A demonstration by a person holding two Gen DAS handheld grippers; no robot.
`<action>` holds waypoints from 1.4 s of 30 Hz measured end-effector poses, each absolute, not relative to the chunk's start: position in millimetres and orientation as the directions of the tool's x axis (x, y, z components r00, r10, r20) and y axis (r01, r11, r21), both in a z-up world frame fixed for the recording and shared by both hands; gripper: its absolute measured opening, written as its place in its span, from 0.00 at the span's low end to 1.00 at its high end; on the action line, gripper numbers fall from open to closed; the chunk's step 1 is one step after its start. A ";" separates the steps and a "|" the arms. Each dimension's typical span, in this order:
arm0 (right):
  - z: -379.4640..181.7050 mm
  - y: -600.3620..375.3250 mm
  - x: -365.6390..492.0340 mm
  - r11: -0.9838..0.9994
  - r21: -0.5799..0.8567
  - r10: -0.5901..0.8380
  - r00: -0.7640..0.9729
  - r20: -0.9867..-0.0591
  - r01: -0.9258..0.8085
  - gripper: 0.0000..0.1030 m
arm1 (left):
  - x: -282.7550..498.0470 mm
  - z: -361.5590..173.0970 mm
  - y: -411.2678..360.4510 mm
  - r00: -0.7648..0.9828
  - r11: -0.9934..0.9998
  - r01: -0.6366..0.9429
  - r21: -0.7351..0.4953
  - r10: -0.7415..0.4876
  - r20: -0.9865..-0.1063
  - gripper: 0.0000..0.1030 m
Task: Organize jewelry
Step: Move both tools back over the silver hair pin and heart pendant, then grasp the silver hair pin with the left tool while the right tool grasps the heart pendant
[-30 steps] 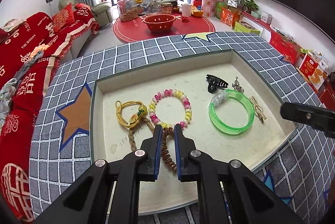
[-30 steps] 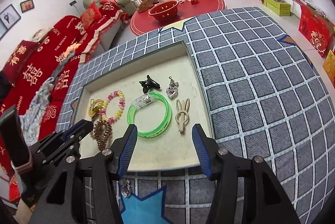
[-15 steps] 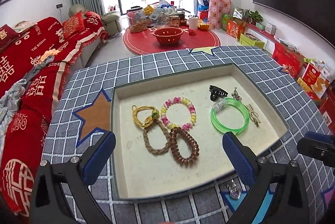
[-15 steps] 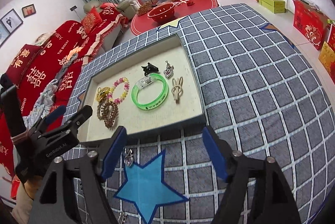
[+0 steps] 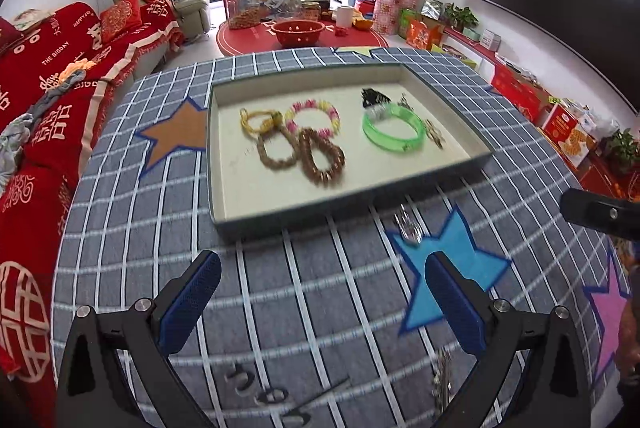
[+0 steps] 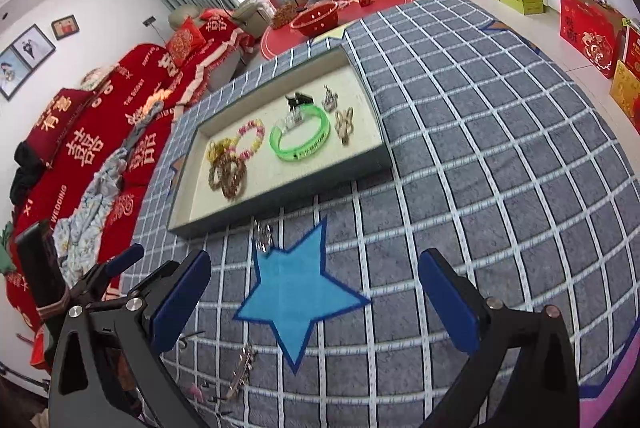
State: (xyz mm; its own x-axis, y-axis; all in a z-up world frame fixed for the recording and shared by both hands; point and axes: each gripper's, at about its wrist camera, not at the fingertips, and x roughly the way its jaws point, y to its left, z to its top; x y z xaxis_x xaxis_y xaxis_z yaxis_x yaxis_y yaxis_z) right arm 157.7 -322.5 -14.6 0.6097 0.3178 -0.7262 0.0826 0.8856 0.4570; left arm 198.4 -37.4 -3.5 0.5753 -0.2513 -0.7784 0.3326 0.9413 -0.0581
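Observation:
A shallow tray [image 5: 352,202] [image 6: 280,204] on the checked cloth holds a brown coil bracelet [image 5: 322,158], a braided ring, a yellow cord, a pink bead bracelet [image 5: 314,116], a green bangle [image 5: 394,132] [image 6: 300,138], a black clip and small charms. A silver pendant [image 5: 408,226] [image 6: 263,239] lies on the cloth just in front of the tray. More small pieces [image 5: 264,388] [image 6: 240,368] lie near me. My left gripper [image 5: 320,300] is open and empty, pulled back from the tray. My right gripper [image 6: 316,300] is open and empty over the blue star.
A blue star patch [image 6: 298,294] and an orange star patch [image 5: 176,134] mark the cloth. A red sofa [image 5: 36,100] stands to the left. A red round table with a bowl [image 5: 298,30] stands beyond. Boxes line the right wall.
My left gripper opened, let go of the brown coil bracelet in the tray, and drew back toward me. My right gripper also drew back from the tray.

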 end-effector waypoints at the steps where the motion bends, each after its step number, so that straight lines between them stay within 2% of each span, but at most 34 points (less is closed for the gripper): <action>1: -16.0 -320.9 154.0 0.890 0.448 0.312 0.604 -0.734 0.085 1.00 | 193.8 -3.6 -36.7 0.573 0.940 0.335 -0.061 -0.254 -0.779 1.00; 10: -33.3 -318.8 124.4 0.906 0.406 0.273 0.567 -0.777 0.120 1.00 | 144.5 -17.2 -38.6 0.521 0.926 0.361 -0.111 -0.299 -0.799 1.00; 18: -45.5 -315.4 118.2 0.916 0.380 0.262 0.524 -0.811 0.129 1.00 | 122.2 -31.6 -50.6 0.495 0.917 0.387 -0.096 -0.295 -0.817 1.00; 34: -43.0 -262.6 176.5 0.953 0.300 0.283 0.471 -0.835 -0.041 1.00 | 111.7 -42.9 -66.5 0.512 0.912 0.409 -0.020 -0.248 -0.822 1.00; 35: -44.1 -259.7 181.5 0.954 0.296 0.282 0.467 -0.838 -0.046 1.00 | 111.7 -44.2 -67.5 0.507 0.910 0.413 -0.018 -0.247 -0.826 0.94; 37: -45.7 -254.8 190.3 0.954 0.294 0.287 0.461 -0.840 -0.057 1.00 | 112.0 -47.9 -69.8 0.494 0.908 0.418 -0.016 -0.242 -0.835 0.94; 40: -48.2 -246.8 203.8 0.958 0.276 0.280 0.451 -0.847 -0.076 0.97 | 111.1 -52.3 -72.7 0.485 0.906 0.424 -0.011 -0.238 -0.842 0.84; 42: -50.6 -242.8 211.1 0.960 0.267 0.279 0.443 -0.852 -0.090 0.89 | 110.5 -53.5 -75.4 0.493 0.904 0.428 0.001 -0.233 -0.838 0.84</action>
